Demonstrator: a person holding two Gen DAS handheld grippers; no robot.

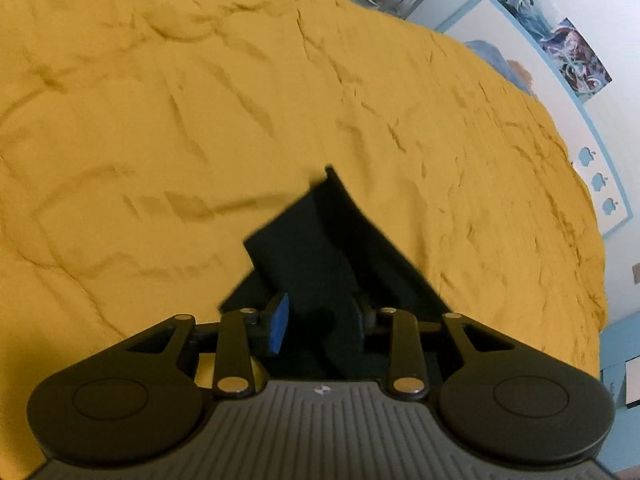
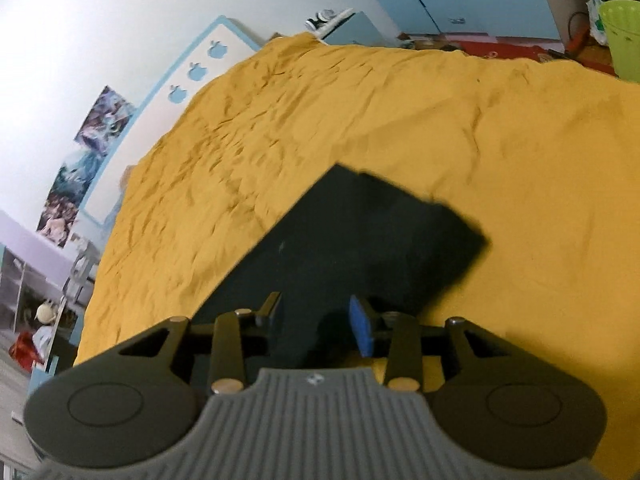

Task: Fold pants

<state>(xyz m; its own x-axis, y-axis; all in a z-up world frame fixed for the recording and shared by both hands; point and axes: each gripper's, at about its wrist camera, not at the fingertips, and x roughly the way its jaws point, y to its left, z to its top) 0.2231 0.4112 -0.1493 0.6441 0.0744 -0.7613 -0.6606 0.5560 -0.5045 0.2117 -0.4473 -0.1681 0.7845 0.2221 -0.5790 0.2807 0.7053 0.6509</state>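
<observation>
A wrinkled mustard-yellow bedspread [image 1: 200, 100] fills both views, and dark pants [image 2: 360, 240] lie on it as a flat bundle reaching forward from under the two grippers. The left gripper [image 1: 320, 320] has its jaws spread wide, dark cloth lying in the gap between its blue pads [image 1: 278, 324]. The right gripper [image 2: 318, 326] is likewise released, jaws apart over the near edge of the pants.

**Dark pants on mustard yellow**

The pants [image 2: 352, 248] are plain, very dark navy, almost black. The bed cover [image 1: 280, 92] is solid mustard yellow. Both grippers are black with grey ribbed bodies and blue pads [image 1: 279, 322]. The headboard [image 2: 208, 60] is white, edged light blue, with blue apple shapes. A bin [image 2: 622, 36] is lime green.
</observation>
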